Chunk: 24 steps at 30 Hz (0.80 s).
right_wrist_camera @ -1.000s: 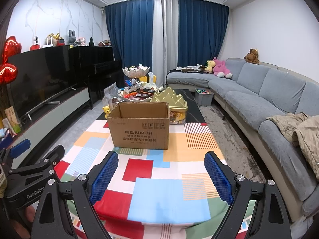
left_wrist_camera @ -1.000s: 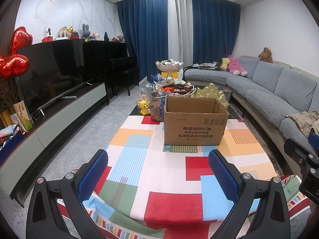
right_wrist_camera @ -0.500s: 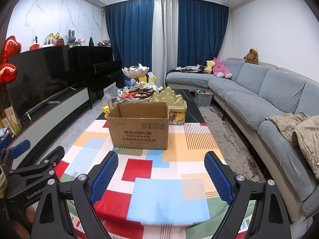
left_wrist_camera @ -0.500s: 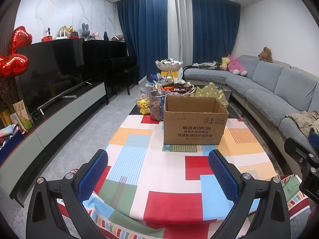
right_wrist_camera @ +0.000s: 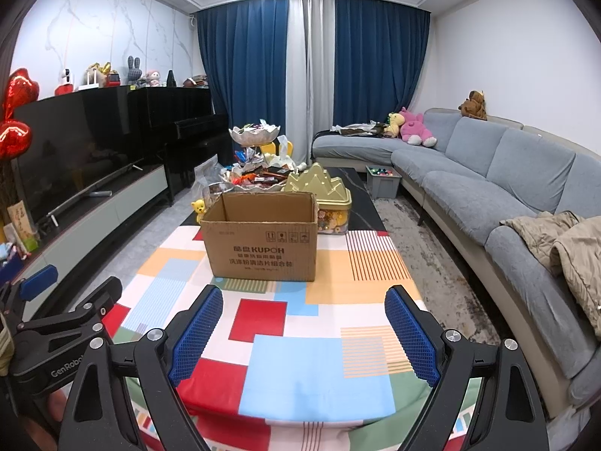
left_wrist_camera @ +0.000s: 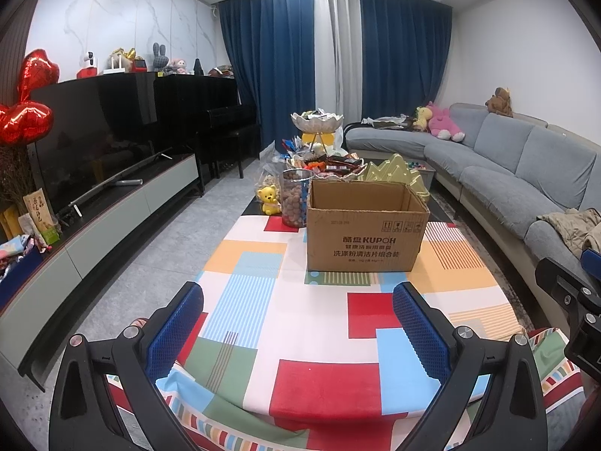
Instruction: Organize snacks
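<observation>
An open brown cardboard box (left_wrist_camera: 366, 227) (right_wrist_camera: 261, 240) stands on the table's colourful patchwork cloth (left_wrist_camera: 319, 342) (right_wrist_camera: 311, 368). Behind it lie heaped snack packets on a silver dish (left_wrist_camera: 332, 167) (right_wrist_camera: 259, 182), a clear jar of brown nuts (left_wrist_camera: 295, 197), a gold mountain-shaped tin (left_wrist_camera: 396, 173) (right_wrist_camera: 325, 197) and a tiered bowl (left_wrist_camera: 317, 122) (right_wrist_camera: 255, 135). My left gripper (left_wrist_camera: 298, 325) hovers open over the near end of the table, nothing between its blue pads. My right gripper (right_wrist_camera: 304, 332) is open and empty too, beside it.
A grey sectional sofa (right_wrist_camera: 488, 184) with plush toys and a beige jacket (right_wrist_camera: 563, 240) runs along the right. A TV on a low cabinet (left_wrist_camera: 101, 203) and a black piano line the left wall. A small yellow bear figure (left_wrist_camera: 269, 199) stands by the jar.
</observation>
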{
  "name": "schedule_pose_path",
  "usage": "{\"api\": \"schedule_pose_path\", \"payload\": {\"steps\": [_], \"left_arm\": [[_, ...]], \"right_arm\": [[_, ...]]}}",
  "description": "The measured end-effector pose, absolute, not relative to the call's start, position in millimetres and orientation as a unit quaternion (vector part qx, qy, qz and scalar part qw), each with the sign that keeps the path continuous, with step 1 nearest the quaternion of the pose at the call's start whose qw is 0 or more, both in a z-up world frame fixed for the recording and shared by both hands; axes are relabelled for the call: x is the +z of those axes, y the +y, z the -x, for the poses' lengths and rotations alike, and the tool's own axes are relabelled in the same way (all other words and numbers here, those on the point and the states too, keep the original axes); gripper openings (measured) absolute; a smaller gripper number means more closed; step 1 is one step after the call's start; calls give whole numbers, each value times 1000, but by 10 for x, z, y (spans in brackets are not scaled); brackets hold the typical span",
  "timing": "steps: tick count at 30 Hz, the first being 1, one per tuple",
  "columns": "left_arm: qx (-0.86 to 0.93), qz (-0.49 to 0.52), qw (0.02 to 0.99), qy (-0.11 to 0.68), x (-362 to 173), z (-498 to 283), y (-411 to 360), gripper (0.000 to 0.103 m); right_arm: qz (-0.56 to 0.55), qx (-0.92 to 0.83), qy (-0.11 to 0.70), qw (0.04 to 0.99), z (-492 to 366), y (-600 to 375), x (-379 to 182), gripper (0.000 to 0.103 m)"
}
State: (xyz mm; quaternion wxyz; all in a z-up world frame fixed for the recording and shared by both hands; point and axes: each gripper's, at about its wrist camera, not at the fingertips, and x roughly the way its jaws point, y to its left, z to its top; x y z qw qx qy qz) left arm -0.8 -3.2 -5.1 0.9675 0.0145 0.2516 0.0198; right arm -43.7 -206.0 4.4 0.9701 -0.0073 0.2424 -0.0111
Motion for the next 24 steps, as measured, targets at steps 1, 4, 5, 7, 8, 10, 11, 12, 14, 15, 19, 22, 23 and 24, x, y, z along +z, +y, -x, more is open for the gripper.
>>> {"api": "schedule_pose_path", "payload": {"steps": [1, 4, 5, 7, 8, 10, 11, 12, 14, 15, 19, 22, 23, 24], "left_arm": [[21, -15, 968, 251, -47, 10, -31, 103], [21, -15, 968, 250, -45, 8, -27, 103], [21, -15, 968, 251, -46, 7, -29, 103], [20, -14, 968, 250, -44, 9, -27, 103], [20, -15, 968, 251, -44, 8, -30, 103], [20, -16, 968, 251, -45, 8, -33, 103], [20, -17, 968, 251, -62, 12, -32, 103], [20, -16, 968, 251, -62, 12, -32, 103], [19, -16, 968, 251, -65, 13, -35, 103], [20, -16, 968, 251, -62, 11, -34, 103], [17, -17, 968, 250, -73, 14, -44, 103], [15, -22, 969, 245, -70, 43, -53, 103], [14, -22, 969, 244, -71, 45, -58, 103], [14, -22, 969, 245, -72, 37, -58, 103]], "right_arm": [[8, -11, 243, 970, 436, -2059, 44, 89], [7, -11, 242, 970, 439, -2058, 46, 89], [7, -11, 242, 970, 438, -2056, 47, 89], [7, -11, 242, 970, 437, -2060, 44, 89], [7, -11, 243, 970, 436, -2056, 45, 89], [7, -11, 242, 970, 438, -2058, 46, 89], [7, -11, 242, 970, 437, -2054, 47, 89], [8, -11, 242, 970, 431, -2065, 45, 89], [7, -11, 242, 970, 429, -2062, 46, 89], [7, -11, 243, 970, 431, -2065, 43, 89], [7, -11, 242, 970, 432, -2065, 45, 89], [5, -11, 243, 970, 427, -2064, 42, 89], [5, -11, 243, 970, 423, -2071, 43, 89], [5, -12, 244, 970, 422, -2071, 44, 89]]}}
